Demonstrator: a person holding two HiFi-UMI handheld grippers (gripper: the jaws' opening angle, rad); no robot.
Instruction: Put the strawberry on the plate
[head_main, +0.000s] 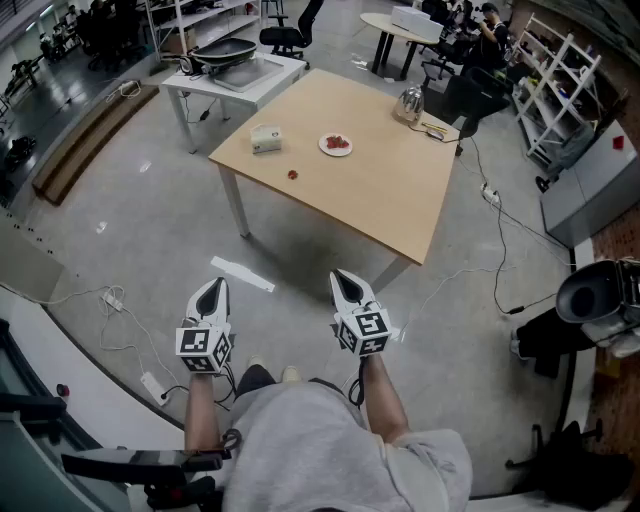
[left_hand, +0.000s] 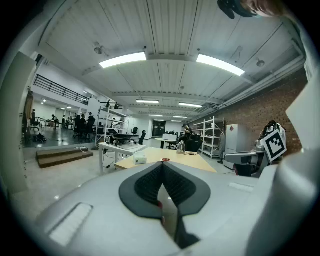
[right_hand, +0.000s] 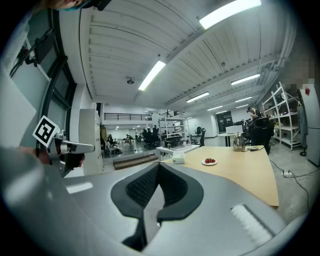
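Wooden table (head_main: 380, 190): strawberry (head_main: 293, 174) near plate (head_main: 324, 148). Left gripper (head_main: 214, 285), right gripper (head_main: 341, 276): jaws together, empty, well apart from table.

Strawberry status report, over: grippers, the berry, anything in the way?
Left gripper and right gripper: jaws shut, empty, well short of the table. Strawberry loose on the table, apart from the plate, on its near left. Nothing between the two.

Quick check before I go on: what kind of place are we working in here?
Probably an open-plan lab or workshop hall. It has a bare concrete floor, metal shelving racks along one side, and a wooden table in the open, with office chairs at more tables behind it.
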